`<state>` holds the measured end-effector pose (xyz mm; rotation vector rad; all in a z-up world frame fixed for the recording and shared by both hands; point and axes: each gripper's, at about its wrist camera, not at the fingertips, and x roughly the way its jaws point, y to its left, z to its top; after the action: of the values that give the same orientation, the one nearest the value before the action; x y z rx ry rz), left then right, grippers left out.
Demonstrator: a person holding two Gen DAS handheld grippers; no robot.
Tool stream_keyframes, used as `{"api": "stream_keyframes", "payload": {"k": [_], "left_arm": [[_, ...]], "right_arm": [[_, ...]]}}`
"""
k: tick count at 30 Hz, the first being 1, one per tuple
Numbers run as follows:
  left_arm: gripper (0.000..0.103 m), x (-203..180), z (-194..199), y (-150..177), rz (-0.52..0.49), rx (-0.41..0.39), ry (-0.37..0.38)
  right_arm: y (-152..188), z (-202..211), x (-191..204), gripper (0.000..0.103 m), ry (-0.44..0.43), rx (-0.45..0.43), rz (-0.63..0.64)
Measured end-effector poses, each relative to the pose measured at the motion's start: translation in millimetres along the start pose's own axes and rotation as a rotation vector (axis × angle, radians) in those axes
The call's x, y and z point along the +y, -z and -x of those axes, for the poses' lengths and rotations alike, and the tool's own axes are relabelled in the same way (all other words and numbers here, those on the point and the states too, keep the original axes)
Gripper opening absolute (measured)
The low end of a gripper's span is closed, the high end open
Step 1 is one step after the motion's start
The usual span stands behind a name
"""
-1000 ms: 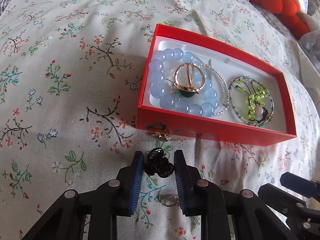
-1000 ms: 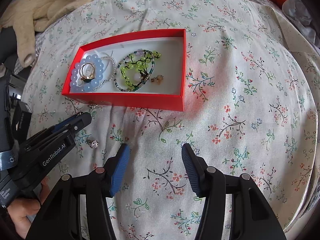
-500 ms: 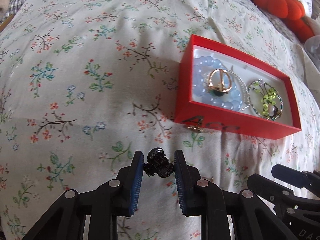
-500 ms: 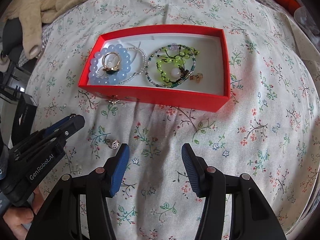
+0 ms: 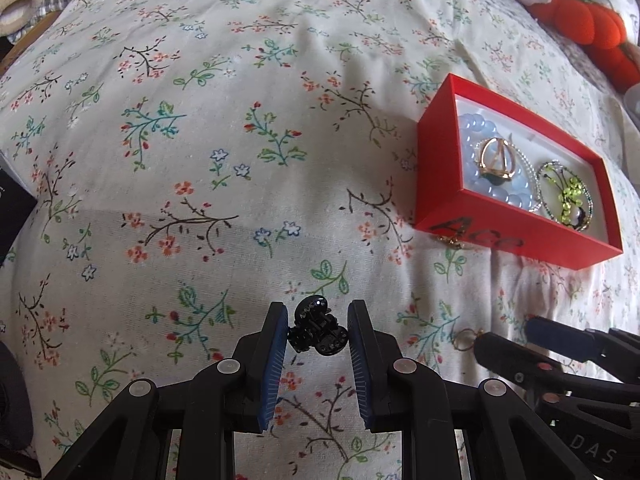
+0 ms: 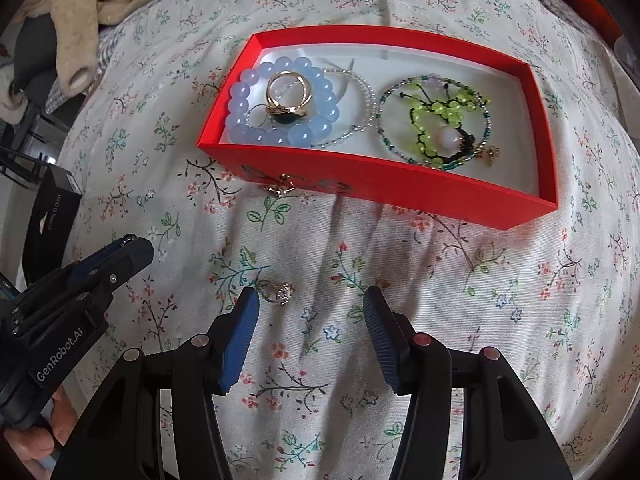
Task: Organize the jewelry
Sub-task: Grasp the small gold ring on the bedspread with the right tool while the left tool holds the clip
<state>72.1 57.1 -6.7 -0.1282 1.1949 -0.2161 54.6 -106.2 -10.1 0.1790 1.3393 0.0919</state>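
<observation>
Black hair claw (image 5: 318, 332), small and studded, sits pinched between the narrowed jaws of the left gripper (image 5: 318, 354), carried above the floral cloth (image 5: 200, 160). The right gripper (image 6: 308, 338) stands half open and empty, a stone-set ring (image 6: 280, 292) lying just beyond its left pad. Farther off, the red box (image 6: 384, 184) holds a blue bead bracelet (image 6: 280, 136) and a green beaded piece (image 6: 440, 120). Likely step: fetching loose pieces; next, the ring needs centring between the pads before closing.

1. A home, most likely a bedroom: everything lies on a soft, creased floral bedsheet (image 5: 248, 168).
2. An orange plush toy (image 5: 588, 28) and a cream soft toy (image 6: 76, 12) rest at the bed's edges.
</observation>
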Motion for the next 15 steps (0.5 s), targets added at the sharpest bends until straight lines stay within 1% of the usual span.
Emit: {"api": "stream_keyframes", "payload": {"k": [2, 6, 8, 9, 12, 15], "left_arm": [[0.025, 1, 1, 1, 0.002, 0.001, 0.000], [0.025, 3, 1, 2, 0.003, 0.004, 0.001], [0.025, 2, 0, 2, 0.001, 0.006, 0.000], [0.025, 3, 0, 2, 0.000, 0.007, 0.001], [0.025, 2, 0, 1, -0.001, 0.010, 0.003], [0.025, 2, -1, 1, 0.000, 0.010, 0.004]], "right_arm": [[-1, -3, 4, 0.056, -0.013, 0.005, 0.001], [-2, -10, 12, 0.039, -0.014, 0.006, 0.008], [-2, -14, 16, 0.035, -0.015, 0.014, 0.013], [-2, -16, 17, 0.031, -0.013, 0.017, 0.016], [-2, -19, 20, 0.025, -0.004, 0.016, 0.022], [-4, -21, 22, 0.023, 0.000, 0.014, 0.027]]}}
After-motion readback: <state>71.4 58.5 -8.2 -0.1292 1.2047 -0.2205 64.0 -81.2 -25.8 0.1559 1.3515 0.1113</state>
